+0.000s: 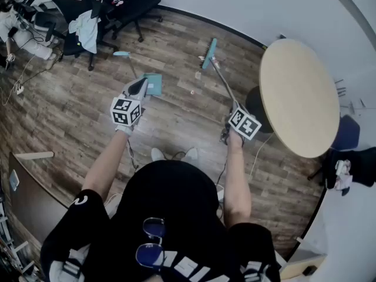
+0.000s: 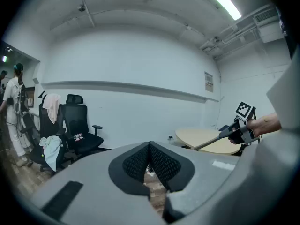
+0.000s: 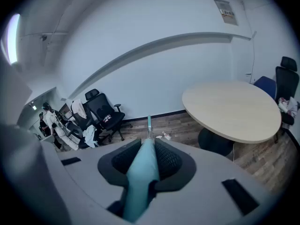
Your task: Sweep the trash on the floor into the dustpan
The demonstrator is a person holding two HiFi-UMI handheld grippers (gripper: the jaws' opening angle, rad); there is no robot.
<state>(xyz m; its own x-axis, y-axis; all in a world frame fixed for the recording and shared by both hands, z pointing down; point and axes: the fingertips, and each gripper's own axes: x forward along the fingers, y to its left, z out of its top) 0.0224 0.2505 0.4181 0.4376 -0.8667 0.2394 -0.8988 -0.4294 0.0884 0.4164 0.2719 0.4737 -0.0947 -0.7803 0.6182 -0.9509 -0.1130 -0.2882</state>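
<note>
Wood floor (image 1: 70, 116) fills most of the head view. Round tan table (image 1: 299, 96) sits at right, black office chairs (image 1: 126, 4) at top left with a pale cloth draped on one. The person in black is at bottom centre, both arms reaching up-frame. Broom (image 1: 208, 53): teal head on the floor at upper centre, just left of the table edge, pole running diagonally down-right into the right gripper (image 1: 235, 109). The right gripper view shows its jaws clamped on the broom's teal handle (image 3: 140, 182), which fills the gap between the pads and runs off the bottom of the frame. Dustpan (image 1: 154, 84): teal, on the floor left of centre, with a thin pole going up-left to a teal grip end (image 1: 121, 53). Left gripper (image 1: 140, 88) tip sits right at the dustpan's left edge. From above I can't tell whether it touches the pole. In the left gripper view the pads meet at the tips, so the claw is closed; there's only a narrow wedge below with floor showing through, and nothing readable between the pads. Trash (image 1: 192, 91): a few small pale bits on the floor between dustpan and broom head, nearer the broom, none in the pan.
</note>
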